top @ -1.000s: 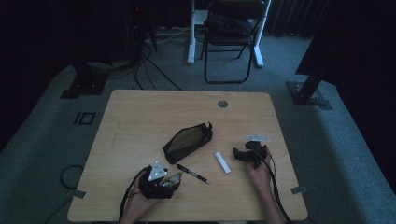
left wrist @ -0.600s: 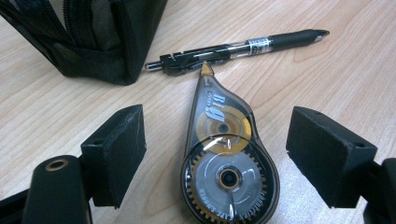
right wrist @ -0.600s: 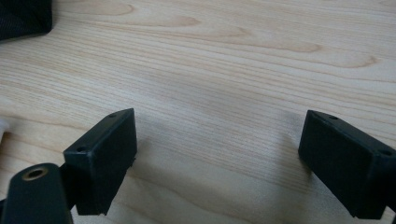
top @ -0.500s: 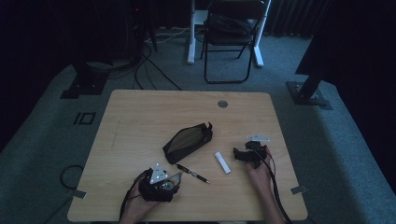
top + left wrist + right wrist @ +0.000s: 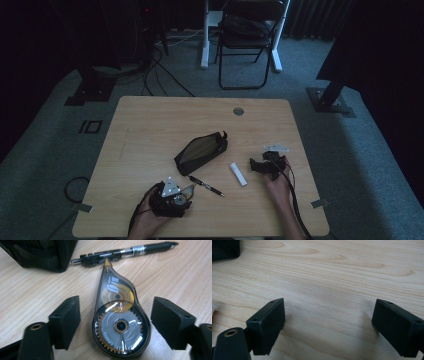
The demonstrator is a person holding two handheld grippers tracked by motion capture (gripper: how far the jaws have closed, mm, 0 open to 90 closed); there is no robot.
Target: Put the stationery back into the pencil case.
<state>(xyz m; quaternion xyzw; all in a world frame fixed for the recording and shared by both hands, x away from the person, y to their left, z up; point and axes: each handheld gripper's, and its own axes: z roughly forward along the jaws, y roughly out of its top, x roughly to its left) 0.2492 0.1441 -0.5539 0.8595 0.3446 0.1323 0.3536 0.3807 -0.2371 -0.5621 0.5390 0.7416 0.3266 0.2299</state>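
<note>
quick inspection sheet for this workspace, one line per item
surface: wooden table, bare apart from a few items
job's things: correction tape dispenser flat between the left gripper fingers, untouched; jaws have just been closing
clutter: black pen, black pouch, white stick
grippers: left open; right gripper open over bare wood
cables: one trails from the right gripper; more on the floor
surroundings: dark room, folding chair behind the table

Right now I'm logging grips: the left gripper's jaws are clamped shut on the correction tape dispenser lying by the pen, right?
Not clamped. In the left gripper view the left gripper has its jaws open, gaps showing either side of the correction tape dispenser, which does lie by the pen.
</note>
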